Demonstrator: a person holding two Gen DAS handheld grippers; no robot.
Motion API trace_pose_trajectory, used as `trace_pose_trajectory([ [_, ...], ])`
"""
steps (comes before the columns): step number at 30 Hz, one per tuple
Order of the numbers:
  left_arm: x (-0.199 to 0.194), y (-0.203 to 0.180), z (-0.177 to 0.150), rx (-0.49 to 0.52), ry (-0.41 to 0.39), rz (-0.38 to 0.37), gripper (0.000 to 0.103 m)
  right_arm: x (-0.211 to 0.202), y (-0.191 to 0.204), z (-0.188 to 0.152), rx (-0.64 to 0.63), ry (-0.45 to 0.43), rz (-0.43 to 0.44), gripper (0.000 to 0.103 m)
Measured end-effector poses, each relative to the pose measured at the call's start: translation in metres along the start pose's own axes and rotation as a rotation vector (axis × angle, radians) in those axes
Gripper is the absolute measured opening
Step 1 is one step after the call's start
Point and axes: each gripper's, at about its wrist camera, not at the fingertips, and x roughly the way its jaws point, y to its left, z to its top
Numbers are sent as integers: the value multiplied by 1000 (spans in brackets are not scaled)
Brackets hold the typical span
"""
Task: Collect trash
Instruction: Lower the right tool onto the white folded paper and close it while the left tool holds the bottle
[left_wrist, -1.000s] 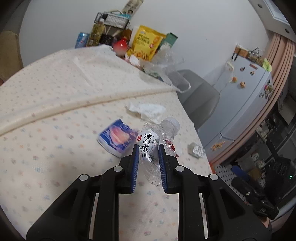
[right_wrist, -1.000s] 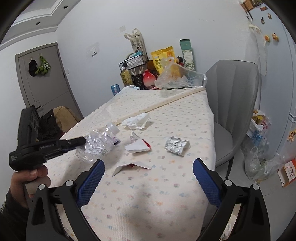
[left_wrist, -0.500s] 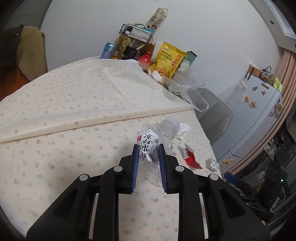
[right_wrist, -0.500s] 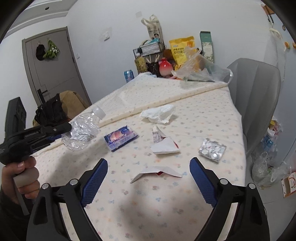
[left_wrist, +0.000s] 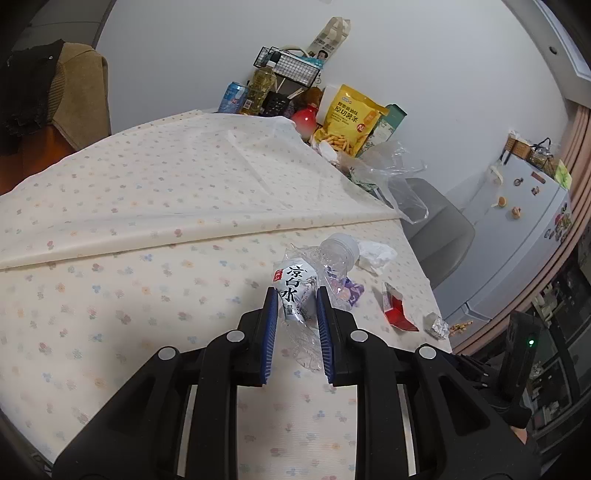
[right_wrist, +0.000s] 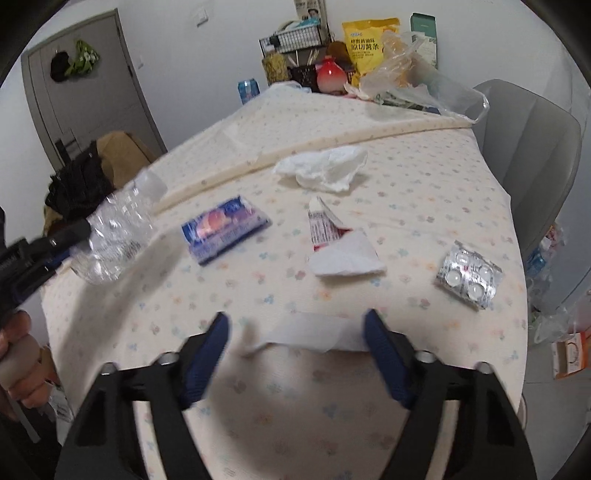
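at frame centre of the left view, left gripper (left_wrist: 295, 314) pinches the crushed bottle (left_wrist: 299, 280) above the tabletop (left_wrist: 110, 295) — right gripper (right_wrist: 295, 332) jaws closing around a white paper scrap (right_wrist: 314, 332), not yet pressing.

My right gripper (right_wrist: 297, 332) hangs over a floral tablecloth (right_wrist: 424, 192), its blue-padded jaws closing around a flat white paper scrap (right_wrist: 314, 330) that lies between them, not yet pinched. Beyond lie a torn red-and-white carton (right_wrist: 341, 243), a blue wrapper (right_wrist: 223, 229), a crumpled tissue (right_wrist: 325, 168) and a foil pill blister (right_wrist: 468, 273). At left, my left gripper (right_wrist: 79, 236) clamps a crushed clear bottle (right_wrist: 114, 236).
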Motion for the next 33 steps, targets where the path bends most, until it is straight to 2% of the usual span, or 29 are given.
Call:
trace_pose_trajectory([
  [2,1,-3,-1,2,3,-9,21,-3,-3,-1,7,4,-1,47],
  [4,1,-7,-2,10,7,-15,21,-10,-6,-1,13,-1,-9,15],
  [7,1,-14,-3,21,9,-24,21,-20,-9,-4,11,-19,7,7],
  [10,1,-21,-4,35,7,-32,21,-27,-11,-9,12,-26,12,4],
  [15,-3,-26,-5,43,-1,-33,21,-42,-10,-12,21,-62,32,6],
  [17,-5,-26,-5,45,-4,-32,21,-45,-12,-11,35,-65,31,13],
  [19,-6,-25,-5,44,-6,-31,21,-46,-12,-12,34,-61,40,56],
  [22,-6,-24,-5,43,-4,-28,21,-47,-9,-16,7,-60,22,57],
  [27,-4,-23,-5,35,-1,-27,21,-35,-10,-21,-1,-12,19,57],
  [31,-1,-19,-6,29,10,-23,21,-21,-8,-19,-24,40,-16,56],
  [33,1,-17,-6,24,13,-21,21,-16,-11,-18,-13,53,-19,52],
])
